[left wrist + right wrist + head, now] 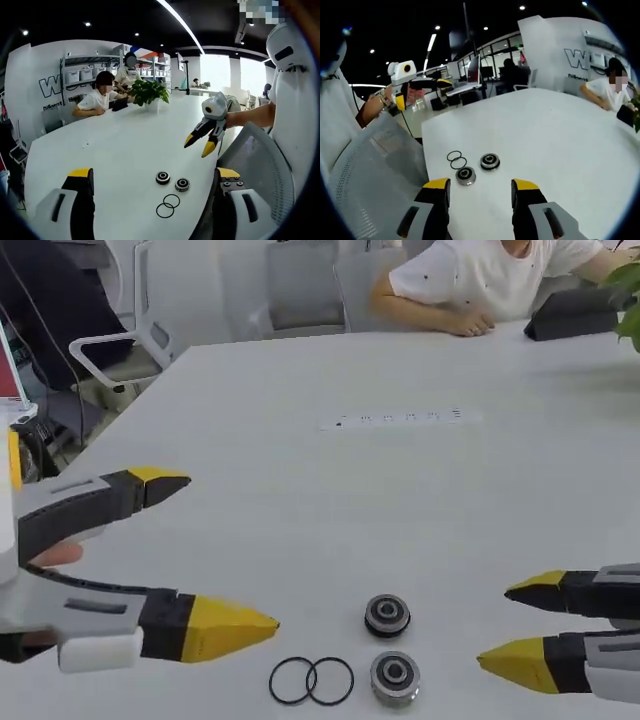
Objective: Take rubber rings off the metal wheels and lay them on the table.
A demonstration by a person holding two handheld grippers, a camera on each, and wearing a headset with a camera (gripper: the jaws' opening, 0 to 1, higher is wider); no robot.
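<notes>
Two metal wheels (pixel 387 615) (pixel 395 677) lie near the front edge of the white table (pixel 350 500), one behind the other. Left of the nearer wheel, two thin black rubber rings (pixel 292 681) (pixel 330 681) lie flat, side by side and touching. My left gripper (pixel 215 552) hovers open to the left of them, holding nothing. My right gripper (pixel 497 625) hovers open to the right, also holding nothing. The left gripper view shows the wheels (pixel 162 177) (pixel 182 184), the rings (pixel 168 206) and the right gripper (pixel 202 142). The right gripper view shows the wheels (pixel 490 161) (pixel 466 175), the rings (pixel 456 159) and the left gripper (pixel 422 84).
A person in a white shirt (pixel 480 280) sits at the far side, arm on the table beside a dark case (pixel 575 315). A socket strip (pixel 400 420) is set into the tabletop. Chairs (pixel 110 350) stand at the far left, a plant (pixel 630 300) at the far right.
</notes>
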